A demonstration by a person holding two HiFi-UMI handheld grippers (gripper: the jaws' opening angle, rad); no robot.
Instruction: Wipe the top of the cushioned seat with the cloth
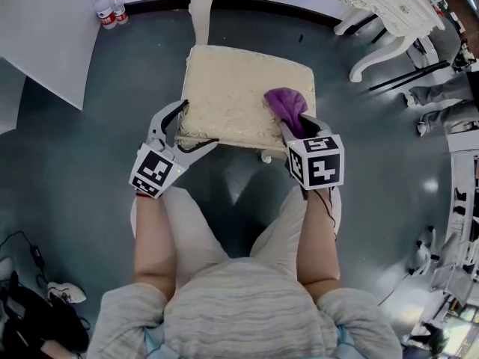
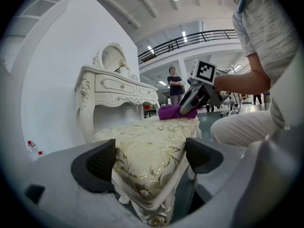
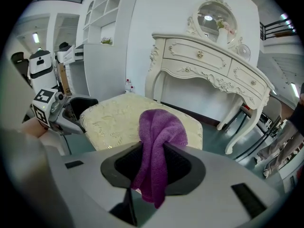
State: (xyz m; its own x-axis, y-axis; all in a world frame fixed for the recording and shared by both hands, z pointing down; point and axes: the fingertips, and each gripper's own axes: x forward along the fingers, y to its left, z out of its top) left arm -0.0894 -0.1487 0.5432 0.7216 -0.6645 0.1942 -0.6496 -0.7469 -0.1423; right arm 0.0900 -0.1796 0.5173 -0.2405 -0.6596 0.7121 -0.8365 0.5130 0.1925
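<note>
The purple cloth (image 1: 287, 105) sits bunched on the far right part of the cushioned seat (image 1: 232, 96), touching the cream, gold-patterned top. The right gripper (image 1: 293, 129) has it: in the right gripper view both jaws are pressed onto the cloth (image 3: 159, 137), a fold rising above them and a tail hanging below, with the right gripper (image 3: 154, 163) angled down towards the seat (image 3: 118, 120).

Over on the near left corner, the left gripper (image 1: 183, 129) straddles the seat. Its own view shows the jaws spread wide and closed against the corner of the cushion (image 2: 152, 146), fabric filling the gap of the left gripper (image 2: 149, 158).

Each gripper's marker cube (image 1: 317, 161) carries black-and-white square patterns, no words.

Beyond the seat stands a white carved dressing table (image 3: 209, 65) with an oval mirror (image 3: 211, 15). Two water bottles (image 1: 108, 10) with red labels stand on the grey floor (image 1: 75, 170) by the wall, print too small to read. A person (image 2: 175, 84) stands well back in the hall.
</note>
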